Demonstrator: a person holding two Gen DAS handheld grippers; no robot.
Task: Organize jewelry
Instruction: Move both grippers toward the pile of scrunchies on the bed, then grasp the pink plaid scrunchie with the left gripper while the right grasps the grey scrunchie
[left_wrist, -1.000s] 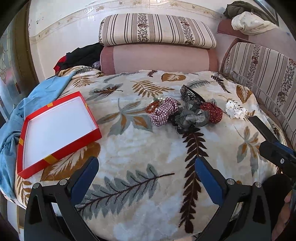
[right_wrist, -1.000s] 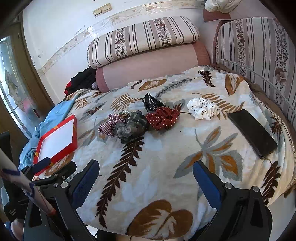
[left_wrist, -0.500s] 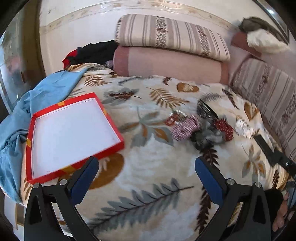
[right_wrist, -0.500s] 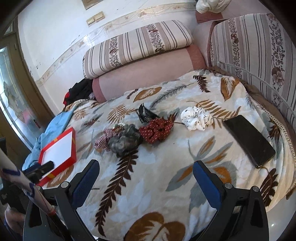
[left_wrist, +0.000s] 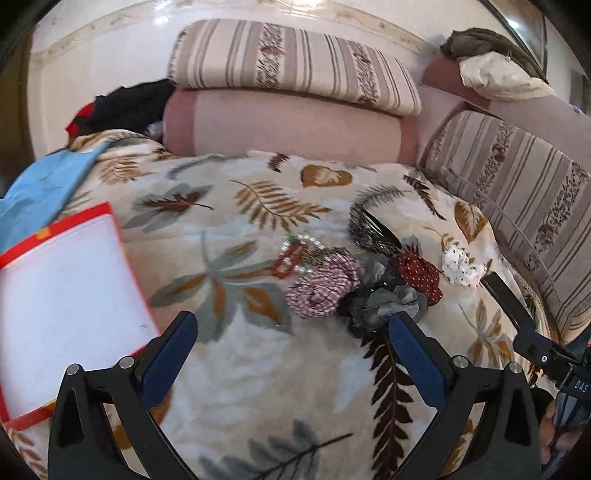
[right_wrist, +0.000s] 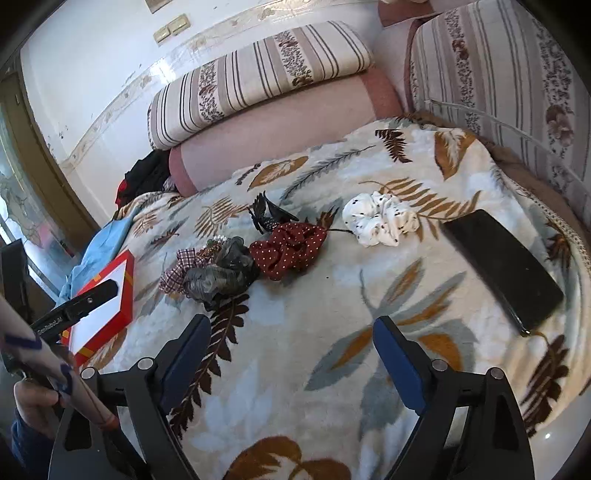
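Observation:
A pile of hair accessories lies on the leaf-patterned blanket (left_wrist: 258, 369): a plaid scrunchie (left_wrist: 323, 286), a grey scrunchie (left_wrist: 384, 304), a dark red dotted scrunchie (left_wrist: 419, 273), a white dotted scrunchie (left_wrist: 461, 264), a black hair clip (left_wrist: 373, 230) and bead bracelets (left_wrist: 295, 254). A red box with a white inside (left_wrist: 66, 299) lies at the left. My left gripper (left_wrist: 291, 332) is open and empty, just short of the pile. My right gripper (right_wrist: 291, 332) is open and empty, below the red scrunchie (right_wrist: 290, 249) and the white scrunchie (right_wrist: 380, 219).
A black phone (right_wrist: 504, 264) lies on the blanket at the right. Striped cushions (left_wrist: 291, 74) and a pink bolster (left_wrist: 280, 127) stand behind. A blue cloth (left_wrist: 40, 188) lies at the left edge. A striped cushion (right_wrist: 509, 74) lines the right side.
My left gripper has swung right and closer to the pile, so the red box has slid to the left edge of its view. My right gripper has moved a little closer to the scrunchies.

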